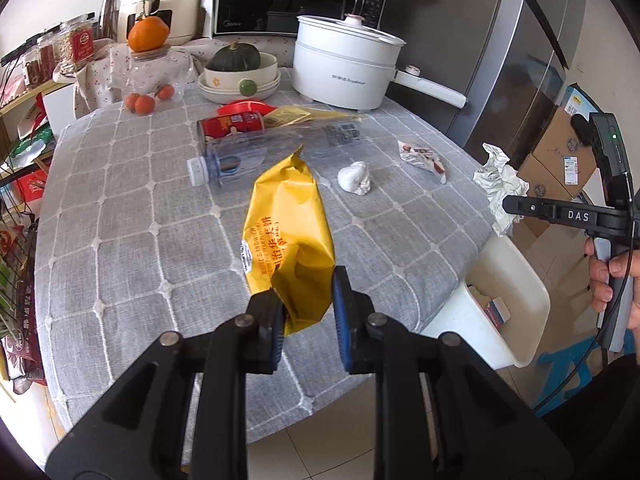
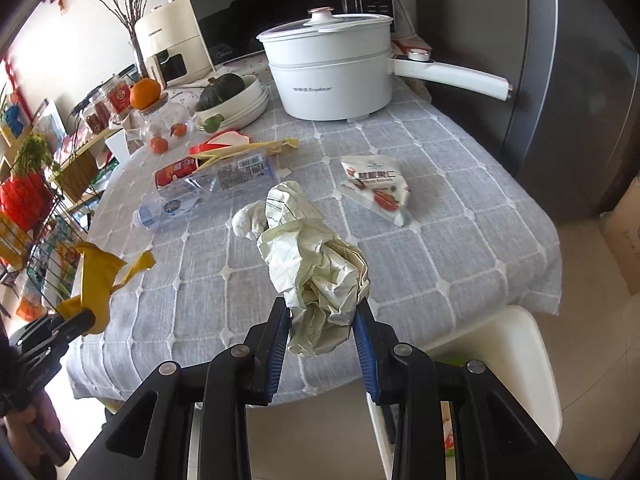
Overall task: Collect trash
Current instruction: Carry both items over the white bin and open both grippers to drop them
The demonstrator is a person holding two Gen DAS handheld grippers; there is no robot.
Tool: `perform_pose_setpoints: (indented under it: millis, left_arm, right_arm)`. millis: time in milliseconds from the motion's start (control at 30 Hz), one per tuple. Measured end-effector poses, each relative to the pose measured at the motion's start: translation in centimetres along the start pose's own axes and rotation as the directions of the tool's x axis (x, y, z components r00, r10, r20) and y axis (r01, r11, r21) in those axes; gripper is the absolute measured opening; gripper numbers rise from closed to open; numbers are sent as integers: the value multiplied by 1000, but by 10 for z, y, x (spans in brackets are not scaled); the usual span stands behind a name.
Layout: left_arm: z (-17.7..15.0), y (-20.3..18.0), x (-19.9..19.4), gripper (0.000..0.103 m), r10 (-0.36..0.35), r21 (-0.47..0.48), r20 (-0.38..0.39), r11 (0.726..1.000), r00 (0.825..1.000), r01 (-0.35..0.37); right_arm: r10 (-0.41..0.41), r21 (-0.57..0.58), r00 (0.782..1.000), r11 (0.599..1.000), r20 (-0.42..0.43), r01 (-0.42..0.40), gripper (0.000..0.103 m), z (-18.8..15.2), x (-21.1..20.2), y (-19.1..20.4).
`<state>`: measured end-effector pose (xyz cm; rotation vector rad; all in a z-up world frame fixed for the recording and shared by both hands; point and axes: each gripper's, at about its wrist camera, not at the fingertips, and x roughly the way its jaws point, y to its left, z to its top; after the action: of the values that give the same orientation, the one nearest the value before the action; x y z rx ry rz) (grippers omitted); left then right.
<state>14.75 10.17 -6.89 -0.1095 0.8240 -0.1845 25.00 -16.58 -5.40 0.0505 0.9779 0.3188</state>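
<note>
My left gripper (image 1: 306,308) is shut on the lower end of a yellow snack wrapper (image 1: 290,236), lifted above the grey checked tablecloth (image 1: 132,248). Crumpled white paper (image 2: 316,276) hangs in my right gripper (image 2: 322,320), whose pads are shut on it near the table's front edge. Each gripper also shows in the other's view: the right gripper (image 1: 508,204) with the paper (image 1: 498,178), the left gripper (image 2: 76,320) with the wrapper (image 2: 96,280). On the table lie a clear plastic bottle (image 1: 232,160), a red can (image 1: 232,122), a white tissue ball (image 1: 355,177) and a white snack packet (image 2: 376,188).
A white bin (image 1: 512,304) stands on the floor beside the table's right edge, with some packaging inside. At the back of the table are a white electric pot (image 1: 344,68), stacked bowls with a squash (image 1: 236,76) and a glass jar (image 1: 154,76). A wire shelf (image 2: 36,216) is to the left.
</note>
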Motion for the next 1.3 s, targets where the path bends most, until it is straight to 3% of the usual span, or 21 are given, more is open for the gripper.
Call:
perform_pose_setpoints:
  millis: [433,700,967,1200,1233,1300]
  left_arm:
    - [-2,-93,26,23,-137,82,-45,987,990,141]
    - [-11,-166,55,23,-216,137,-105,964,971,229]
    - [-24,-234,87,23,-257,189,-169,939,952,287]
    - [-33,-263,103,24,-253,214,-196,932,948,293]
    - [-32,-265,104,26,-246,218,-194,933,949,287]
    - [-32,-266,106,45,-231,228,-198,934,952,274]
  right_arm:
    - [-69,136,997,988,-21,71,33,-62,-46,-115]
    - [-95,247,993,963,-66,108,33,-104,-59,-183]
    - [-97,293,991,949,-91,120,33,-122,-64,-213]
    - [-89,302,990,946,-110,119,33,-127,-63,-219]
    - [-90,301,990,946,-112,120,33,-127,-62,-220]
    - [-94,302,989,945,-114,124,33,-128,-62,-222]
